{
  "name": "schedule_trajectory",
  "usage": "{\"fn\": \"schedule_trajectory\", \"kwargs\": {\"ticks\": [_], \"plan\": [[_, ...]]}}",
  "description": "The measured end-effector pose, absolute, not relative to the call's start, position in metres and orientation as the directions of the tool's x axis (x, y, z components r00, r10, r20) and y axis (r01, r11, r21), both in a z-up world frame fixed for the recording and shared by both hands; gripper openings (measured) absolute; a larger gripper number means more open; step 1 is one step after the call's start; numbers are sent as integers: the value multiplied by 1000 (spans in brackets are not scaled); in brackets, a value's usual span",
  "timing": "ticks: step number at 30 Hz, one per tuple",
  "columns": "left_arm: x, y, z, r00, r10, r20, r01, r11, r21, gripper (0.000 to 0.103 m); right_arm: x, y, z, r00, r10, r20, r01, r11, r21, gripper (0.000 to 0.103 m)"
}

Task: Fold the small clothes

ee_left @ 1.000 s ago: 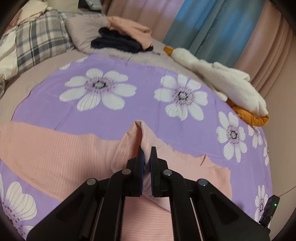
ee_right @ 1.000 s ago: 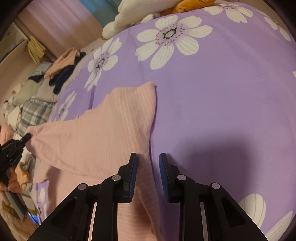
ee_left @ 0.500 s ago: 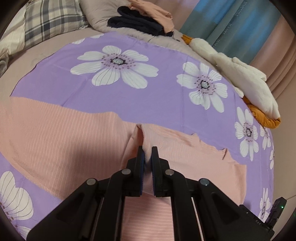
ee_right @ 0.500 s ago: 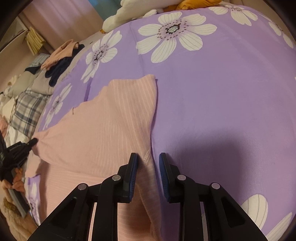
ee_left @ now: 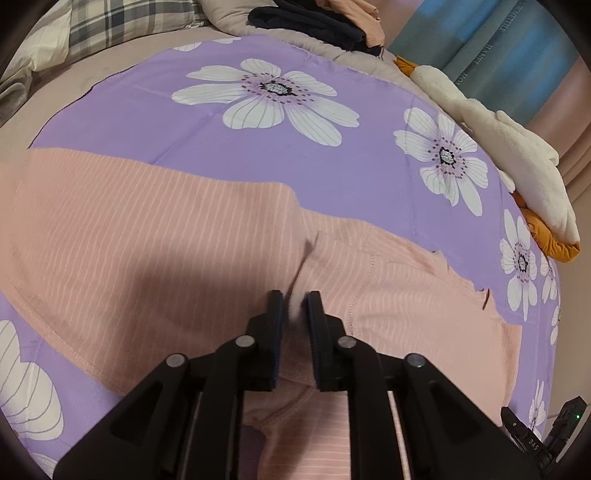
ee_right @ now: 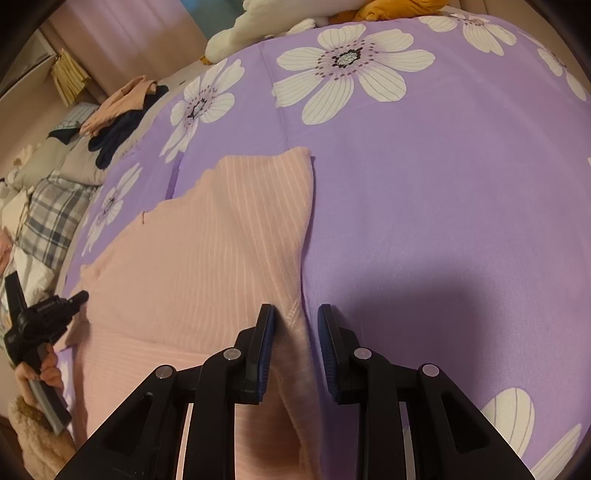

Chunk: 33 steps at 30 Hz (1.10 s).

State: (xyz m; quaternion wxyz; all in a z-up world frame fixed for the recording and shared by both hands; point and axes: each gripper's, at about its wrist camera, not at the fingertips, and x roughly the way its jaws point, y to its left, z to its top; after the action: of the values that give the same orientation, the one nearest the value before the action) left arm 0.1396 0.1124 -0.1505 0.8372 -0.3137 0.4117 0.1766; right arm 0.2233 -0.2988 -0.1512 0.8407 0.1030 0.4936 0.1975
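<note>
A pink white-striped garment (ee_left: 147, 240) lies on the purple flowered sheet (ee_left: 258, 147), one part folded over onto the rest. My left gripper (ee_left: 293, 306) is low over the fold; its jaws are opening, with a soft ridge of the pink cloth loose in the gap between them. In the right wrist view the same garment (ee_right: 207, 258) lies to the left. Its hemmed right edge runs between the fingers of my right gripper (ee_right: 295, 317), which stands open, the pads not pressing. A hand holds the left gripper (ee_right: 44, 317) at that view's left edge.
A white plush toy (ee_left: 509, 147) lies on orange cloth at the sheet's far right. A pile of dark and peach clothes (ee_left: 325, 22) and a plaid pillow (ee_left: 122, 22) sit at the head of the bed. A blue curtain (ee_left: 498, 44) hangs behind.
My left gripper has sunk toward the bed, laying the pinched pink fold down flat, and its jaws have parted. The right gripper has stayed where it was.
</note>
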Motion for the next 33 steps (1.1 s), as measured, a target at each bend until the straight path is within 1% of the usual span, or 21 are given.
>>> {"fn": "schedule_trajectory", "kwargs": {"ticks": [4, 6, 7, 8, 11, 16, 18, 21, 25, 28, 30, 33], "plan": [[138, 113, -152, 599, 38, -800, -558, 736, -383, 20, 223, -299, -151, 435, 432, -790, -231, 901, 366, 27], [137, 113, -152, 593, 53, -803, -561, 742, -366, 27, 223, -299, -152, 436, 429, -791, -231, 903, 362, 27], [137, 112, -152, 590, 59, -805, -563, 745, -358, 27, 222, -298, -152, 437, 427, -791, -232, 904, 360, 27], [136, 111, -152, 589, 63, -805, -565, 745, -355, 31, 222, -298, -152, 438, 426, -792, -233, 904, 358, 27], [132, 109, -155, 599, 44, -800, -555, 743, -375, 41, 222, -297, -152, 439, 422, -793, -233, 906, 353, 27], [134, 102, -159, 588, 58, -807, -534, 777, -333, 44, 222, -296, -152, 442, 412, -797, -239, 910, 338, 27], [135, 100, -160, 594, 59, -802, -525, 785, -331, 49, 221, -296, -152, 443, 409, -798, -241, 911, 334, 27], [133, 95, -161, 613, 74, -787, -512, 796, -324, 53, 222, -297, -153, 442, 410, -798, -241, 911, 334, 27], [130, 88, -165, 641, 105, -760, -484, 824, -294, 54, 222, -297, -154, 440, 411, -799, -243, 911, 334, 27], [130, 91, -166, 651, 93, -753, -478, 821, -313, 56, 222, -297, -154, 441, 409, -799, -245, 911, 331, 27], [130, 89, -167, 666, 78, -742, -457, 828, -324, 66, 222, -297, -154, 442, 406, -800, -245, 912, 328, 27], [135, 81, -168, 661, 95, -744, -443, 850, -284, 69, 221, -296, -154, 445, 400, -801, -246, 915, 320, 27]]}}
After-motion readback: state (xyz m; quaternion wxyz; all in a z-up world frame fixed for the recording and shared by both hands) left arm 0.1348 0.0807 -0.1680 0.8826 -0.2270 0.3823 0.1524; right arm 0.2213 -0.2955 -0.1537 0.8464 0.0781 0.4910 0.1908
